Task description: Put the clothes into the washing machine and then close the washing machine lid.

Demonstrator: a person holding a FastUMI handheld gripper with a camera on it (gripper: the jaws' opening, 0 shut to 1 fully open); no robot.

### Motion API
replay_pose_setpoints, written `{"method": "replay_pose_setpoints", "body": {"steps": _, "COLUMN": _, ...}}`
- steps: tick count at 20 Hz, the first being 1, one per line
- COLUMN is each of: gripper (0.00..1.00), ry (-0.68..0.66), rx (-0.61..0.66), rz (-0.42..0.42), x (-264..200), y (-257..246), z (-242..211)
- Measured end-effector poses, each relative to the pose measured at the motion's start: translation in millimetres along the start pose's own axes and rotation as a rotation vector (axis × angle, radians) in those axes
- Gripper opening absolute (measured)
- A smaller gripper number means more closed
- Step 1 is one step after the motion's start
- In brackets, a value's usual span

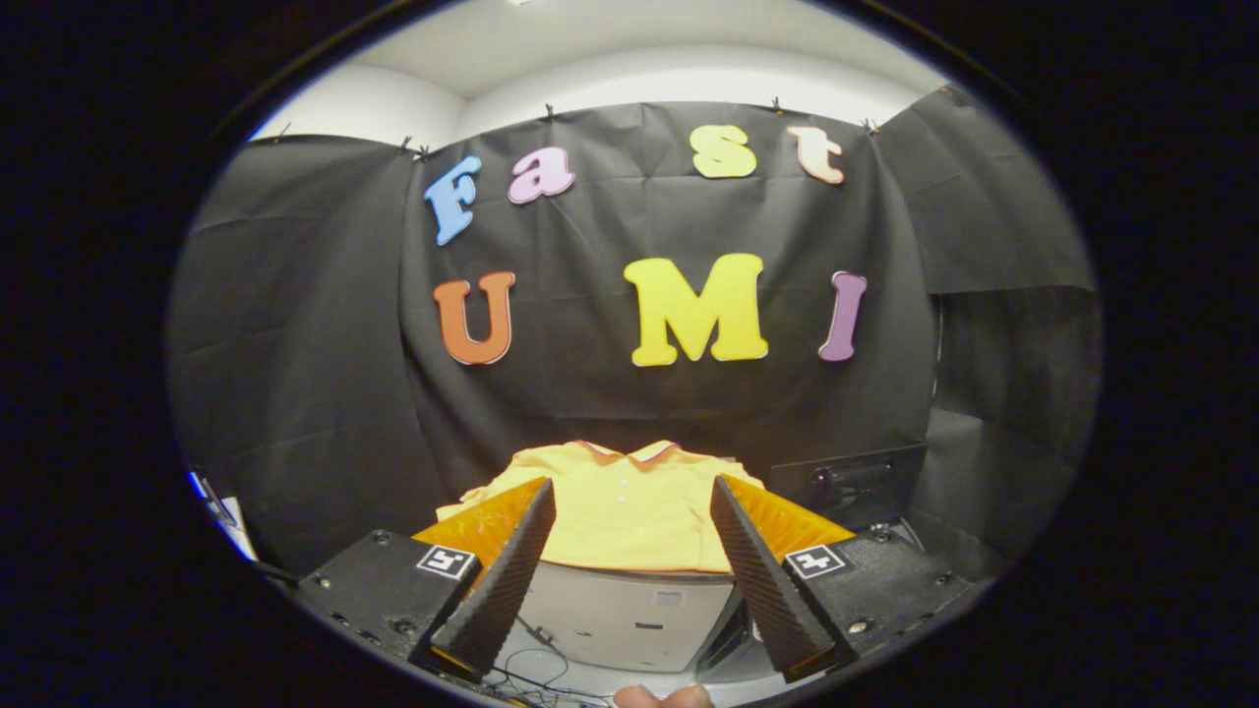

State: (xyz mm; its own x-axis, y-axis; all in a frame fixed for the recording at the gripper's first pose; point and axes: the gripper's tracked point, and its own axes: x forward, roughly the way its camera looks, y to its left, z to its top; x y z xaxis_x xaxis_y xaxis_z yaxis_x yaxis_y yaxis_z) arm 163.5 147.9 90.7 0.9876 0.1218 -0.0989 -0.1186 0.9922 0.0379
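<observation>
Two fingers spread wide, nothing between them; gripper point(629, 565) holds nothing.

Straight ahead, framed in the gap between the fingers: yellow polo shirt point(620, 501), lying flat, collar at the far end, hem toward the jaws. Long axis (collar to hem) runs roughly along the approach line, so the jaws look up the shirt's length, not across it. Sleeves reach sideways behind both fingers, so the shirt is wider than the gap as seen from here.

Shirt rests on top of a pale box-shaped appliance point(629, 615), front face visible below the hem. My guess is that's the washing machine, with the lid under the shirt, but I can't tell lid state from here.

Beyond the right finger, a dark box point(851, 482) sits beside the shirt. Loose cables point(536, 669) on the floor below the fingers. A fingertip point(664, 696) of the person shows at the very bottom.

Judgement: task not started, shirt still outside the drum. Coming move turns on closing the distance straight forward, then pinching the near hem edge; no lateral correction looks needed. Risk: flat fabric gives the jaws little to bite.
</observation>
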Motion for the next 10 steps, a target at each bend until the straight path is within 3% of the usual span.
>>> {"method": "replay_pose_setpoints", "body": {"steps": 4, "gripper": 0.99, "ry": 0.063, "rx": -0.032, "rz": 0.06, "x": 56, "y": 1, "z": 18}}
{"method": "replay_pose_setpoints", "body": {"steps": 7, "gripper": 1.0, "ry": 0.159, "rx": -0.071, "rz": 0.118, "x": 102, "y": 8, "z": 19}}
{"method": "replay_pose_setpoints", "body": {"steps": 10, "gripper": 0.99, "ry": 0.286, "rx": -0.06, "rz": 0.123, "x": 140, "y": 6, "z": 14}}
